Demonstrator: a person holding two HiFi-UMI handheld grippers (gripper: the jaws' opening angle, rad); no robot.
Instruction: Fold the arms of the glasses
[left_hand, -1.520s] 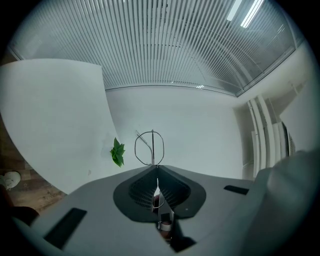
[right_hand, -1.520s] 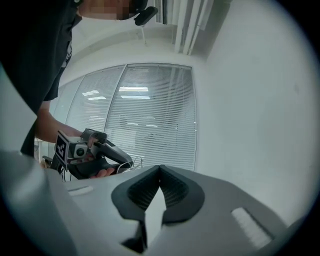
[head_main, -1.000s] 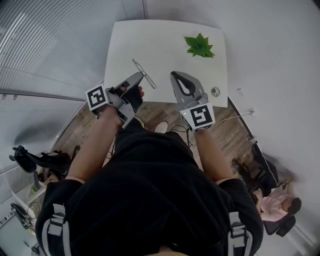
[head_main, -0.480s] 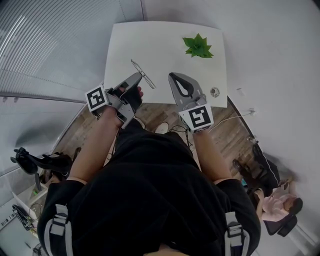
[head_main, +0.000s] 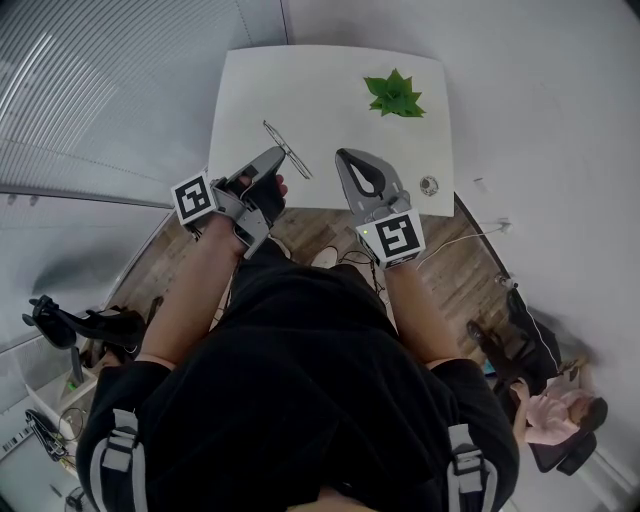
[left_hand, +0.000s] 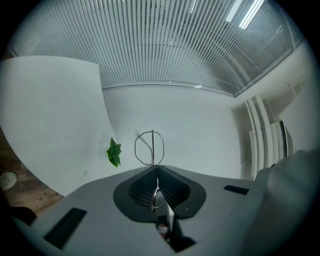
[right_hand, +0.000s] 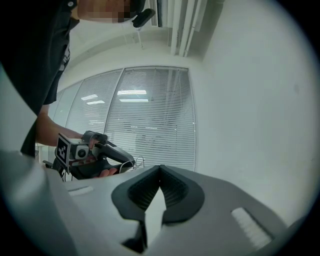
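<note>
On the white worktop (head_main: 300, 80) a small green plant (head_main: 397, 93) sits near the far right corner. A small round object (head_main: 429, 184) lies nearer the person than the plant, close to the worktop's near right edge.

Well to the left of the plant, the left gripper (head_main: 280, 152) has its fingers closed on the thin wire glasses (head_main: 288, 148). The glasses are held up over the worktop and reach out past the fingertips. The left gripper view shows one round rim beyond the tips, with a thin arm slanting off beside it.

The right gripper (head_main: 342, 155) hangs over the near edge, on the person's side of the plant. Its fingers are pressed together with nothing between them.

Slatted blinds (head_main: 100, 80) cover the wall far to the left of the plant. A wood floor (head_main: 310, 225) shows below the worktop's near edge, and the walls are white.
</note>
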